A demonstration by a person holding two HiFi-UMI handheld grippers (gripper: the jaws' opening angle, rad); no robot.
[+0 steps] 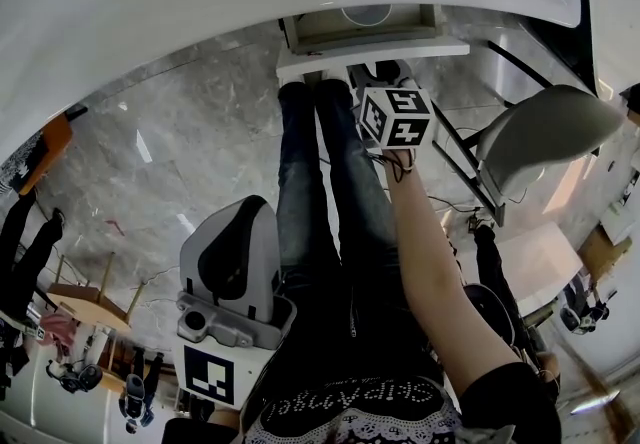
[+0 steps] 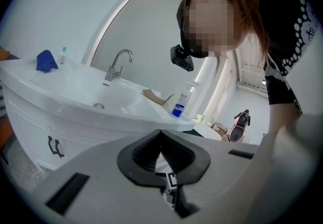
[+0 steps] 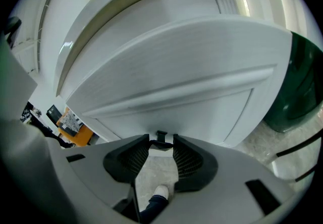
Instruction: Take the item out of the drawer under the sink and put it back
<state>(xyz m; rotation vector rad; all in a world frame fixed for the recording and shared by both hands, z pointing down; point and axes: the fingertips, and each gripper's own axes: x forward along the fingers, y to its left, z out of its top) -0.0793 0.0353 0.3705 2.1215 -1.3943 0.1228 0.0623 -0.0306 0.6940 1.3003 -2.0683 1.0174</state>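
— Is the drawer (image 1: 300, 32) open?
— Out, 12 o'clock; right gripper (image 3: 161, 140) clamped on its handle (image 3: 161, 135). Probable item (image 1: 366, 14), a pale round shape, lies inside, untaken. At 7 o'clock the left gripper (image 2: 160, 133) is pinched together, empty. Lifting out and returning both remain

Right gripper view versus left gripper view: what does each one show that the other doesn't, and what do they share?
Only the right gripper view shows the right gripper closed on the black drawer handle, the white drawer front and a shoe below. Only the left gripper view shows the left gripper shut on nothing, the faucet, blue cloth, pump bottle and the person's upper body. Both show the white sink cabinet.
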